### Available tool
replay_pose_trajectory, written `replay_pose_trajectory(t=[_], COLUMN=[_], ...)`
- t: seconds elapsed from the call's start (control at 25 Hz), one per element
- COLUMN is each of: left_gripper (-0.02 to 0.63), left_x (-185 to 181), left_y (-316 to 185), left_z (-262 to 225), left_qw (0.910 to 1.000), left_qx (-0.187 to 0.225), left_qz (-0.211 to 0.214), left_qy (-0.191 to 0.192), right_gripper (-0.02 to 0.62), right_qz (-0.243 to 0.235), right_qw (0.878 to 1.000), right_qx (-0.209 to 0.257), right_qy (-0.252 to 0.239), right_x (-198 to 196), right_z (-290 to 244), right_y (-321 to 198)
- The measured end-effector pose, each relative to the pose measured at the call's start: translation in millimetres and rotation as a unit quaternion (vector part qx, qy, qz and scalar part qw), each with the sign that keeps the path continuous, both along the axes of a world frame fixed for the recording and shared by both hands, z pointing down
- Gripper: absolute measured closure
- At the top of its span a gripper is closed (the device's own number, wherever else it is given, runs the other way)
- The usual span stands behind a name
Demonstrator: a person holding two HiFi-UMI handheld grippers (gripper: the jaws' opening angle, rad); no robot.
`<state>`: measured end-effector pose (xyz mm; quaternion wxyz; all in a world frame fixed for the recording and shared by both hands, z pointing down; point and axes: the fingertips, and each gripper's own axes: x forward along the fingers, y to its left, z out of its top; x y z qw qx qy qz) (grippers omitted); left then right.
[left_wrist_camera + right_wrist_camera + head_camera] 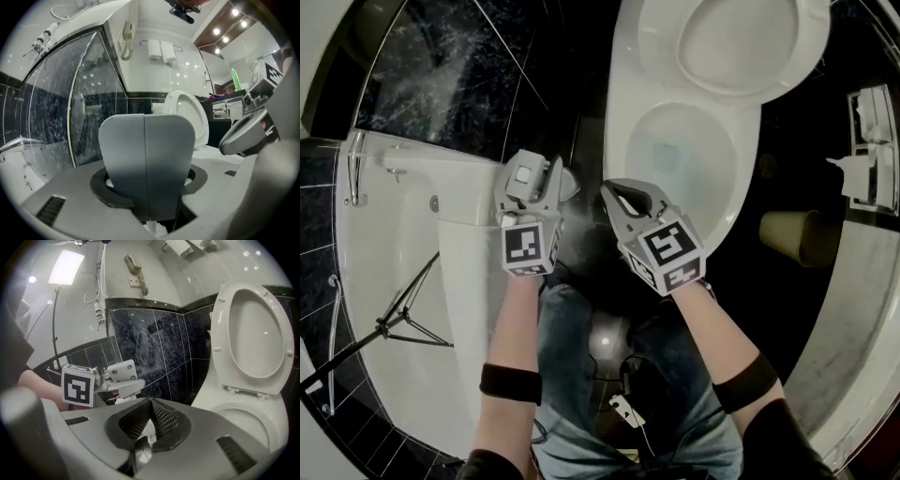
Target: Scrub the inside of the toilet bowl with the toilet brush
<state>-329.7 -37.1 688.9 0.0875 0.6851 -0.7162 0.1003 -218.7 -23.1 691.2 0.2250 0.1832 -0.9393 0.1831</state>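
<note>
The left gripper (pixel 144 123) has its jaws closed together. Just beyond them, slightly right, stands the toilet (pixel 187 103), seat up.

Head view: high up, facing steeply down over both forearms (pixel 511 328); toilet (pixel 623 131) ahead, below. Left gripper view: low, rides left gripper (pixel 546 176), looks along own fingers (pixel 122 154) toward toilet, some way off. Right gripper view: low on right gripper (pixel 614 194), close beside toilet, tilted upward. All three share toilet; each gripper view catches other gripper.
</note>
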Motion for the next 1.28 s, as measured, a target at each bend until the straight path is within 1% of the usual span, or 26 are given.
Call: replay_pose_trajectory(t=[0.16,0.24,0.28,0.36,0.48,0.64,0.76,0.92,1.12,1.2,1.28], left_gripper=[0.357,0.357,0.357,0.357,0.357,0.357,0.357,0.357,0.357,0.357,0.357], left_x=[-5.3,-11.1,-12.0,-10.7,-14.9,-16.8,-27.2,-30.2,-35.3,-38.8,-41.4], left_y=[-2.6,-3.1,-3.7,-5.5,-5.6,-9.1,-7.5,-8.8,-11.8,-12.5,-11.9], left_z=[42.7,62.5,68.6,77.7,95.1,108.1,131.1,145.5,163.3,171.2,181.6], left_qw=[0.9999,0.9997,0.9997,0.9998,0.9996,0.9998,0.9998,0.9997,0.9995,0.9995,0.9991], left_qx=[-0.011,-0.005,-0.002,-0.006,-0.013,-0.016,-0.012,-0.022,-0.028,-0.025,-0.037], left_qz=[0.005,0.006,0.006,0.008,0.014,0.008,0.009,0.005,0.004,0.008,0.005], left_qy=[-0.013,-0.025,-0.024,-0.015,-0.02,-0.001,-0.016,-0.007,-0.011,-0.019,-0.019], right_gripper=[0.591,0.591,0.591,0.591,0.591,0.591,0.591,0.591,0.591,0.591,0.591], right_qz=[0.004,0.003,0.001,0.001,0.0,0.001,0.002,0.004,0.004,0.002,0.0], right_qw=[1.0,1.0,1.0,1.0,1.0,1.0,1.0,1.0,1.0,1.0,1.0], right_qx=[0.003,0.0,-0.001,-0.002,0.0,0.0,0.003,0.007,0.005,0.004,0.004], right_qy=[-0.007,-0.008,-0.007,-0.007,-0.008,-0.009,-0.012,-0.016,-0.016,-0.016,-0.015], right_x=[-5.0,-6.2,-7.0,-8.8,-11.8,-14.7,-18.0,-22.5,-26.7,-29.1,-31.6], right_z=[16.8,25.5,30.1,38.4,46.7,52.7,56.0,57.6,64.3,68.3,71.8], right_y=[-6.5,-6.5,-5.7,-5.4,-6.8,-9.9,-14.3,-19.3,-25.0,-25.4,-25.7])
